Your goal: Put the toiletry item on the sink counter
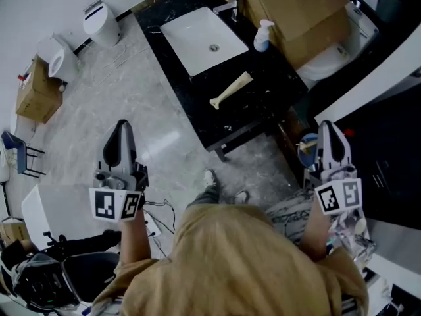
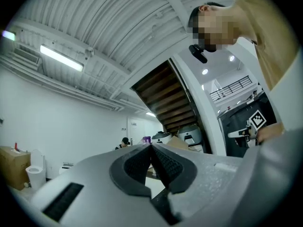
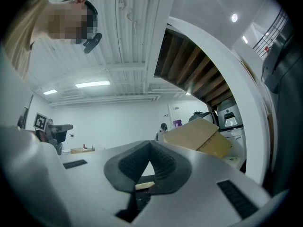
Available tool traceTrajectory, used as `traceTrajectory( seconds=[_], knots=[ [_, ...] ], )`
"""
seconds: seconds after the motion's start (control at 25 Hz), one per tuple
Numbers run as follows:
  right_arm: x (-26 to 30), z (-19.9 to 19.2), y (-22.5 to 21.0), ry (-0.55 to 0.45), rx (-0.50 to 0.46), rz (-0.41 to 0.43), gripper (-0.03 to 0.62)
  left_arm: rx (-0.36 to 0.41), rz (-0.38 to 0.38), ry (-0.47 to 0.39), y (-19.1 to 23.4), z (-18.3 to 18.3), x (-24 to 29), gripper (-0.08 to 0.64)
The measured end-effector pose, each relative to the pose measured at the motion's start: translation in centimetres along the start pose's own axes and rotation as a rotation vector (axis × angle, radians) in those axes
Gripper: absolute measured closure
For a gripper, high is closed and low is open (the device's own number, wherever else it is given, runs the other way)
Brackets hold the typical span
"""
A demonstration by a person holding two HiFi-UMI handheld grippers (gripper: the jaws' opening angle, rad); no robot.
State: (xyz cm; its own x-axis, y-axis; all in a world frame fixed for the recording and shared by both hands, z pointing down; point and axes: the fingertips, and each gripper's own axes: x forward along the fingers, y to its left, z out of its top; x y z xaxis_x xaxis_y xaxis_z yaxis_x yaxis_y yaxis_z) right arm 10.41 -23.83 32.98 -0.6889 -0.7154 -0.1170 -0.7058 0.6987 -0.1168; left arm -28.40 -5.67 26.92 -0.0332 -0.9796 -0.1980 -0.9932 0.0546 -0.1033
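A long cream toiletry item [image 1: 231, 89] lies on the black sink counter [image 1: 276, 84], just in front of the white basin [image 1: 204, 39]. A white pump bottle [image 1: 262, 35] stands to the right of the basin. My left gripper [image 1: 122, 128] is held over the grey floor, left of the counter, with its jaws shut and nothing in them [image 2: 151, 146]. My right gripper [image 1: 329, 128] is raised to the right of the counter, also shut and empty [image 3: 150, 144]. Through the gap under its tips a bit of the cream item [image 3: 144, 185] shows.
A big cardboard box [image 1: 299, 10] leans at the counter's far right end. White toilets [image 1: 102, 22] and another cardboard box [image 1: 38, 92] stand at the far left, with a blue chair [image 1: 18, 151] by the left edge. A dark cabinet [image 1: 388, 157] is on the right.
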Motion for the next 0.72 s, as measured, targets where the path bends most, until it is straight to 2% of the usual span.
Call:
traceTrajectory(
  seconds=[0.24,0.44,0.6,0.72],
  knots=[
    [0.7,0.4,0.0,0.023,-0.020,-0.015,0.591,-0.015,0.003,0.012,0.8,-1.0,0.1,0.556],
    [1.2,0.0,-0.1,0.049,-0.027,-0.037,0.591,-0.075,0.027,0.012,1.4,-2.8,0.8,0.557],
    [2.6,0.2,0.4,0.047,-0.036,-0.030,0.591,-0.108,0.008,-0.003,1.4,-3.4,2.3,0.556],
    [3.6,0.5,0.9,0.041,-0.048,-0.022,0.591,-0.099,-0.008,-0.010,1.7,-3.3,3.4,0.556]
  ],
)
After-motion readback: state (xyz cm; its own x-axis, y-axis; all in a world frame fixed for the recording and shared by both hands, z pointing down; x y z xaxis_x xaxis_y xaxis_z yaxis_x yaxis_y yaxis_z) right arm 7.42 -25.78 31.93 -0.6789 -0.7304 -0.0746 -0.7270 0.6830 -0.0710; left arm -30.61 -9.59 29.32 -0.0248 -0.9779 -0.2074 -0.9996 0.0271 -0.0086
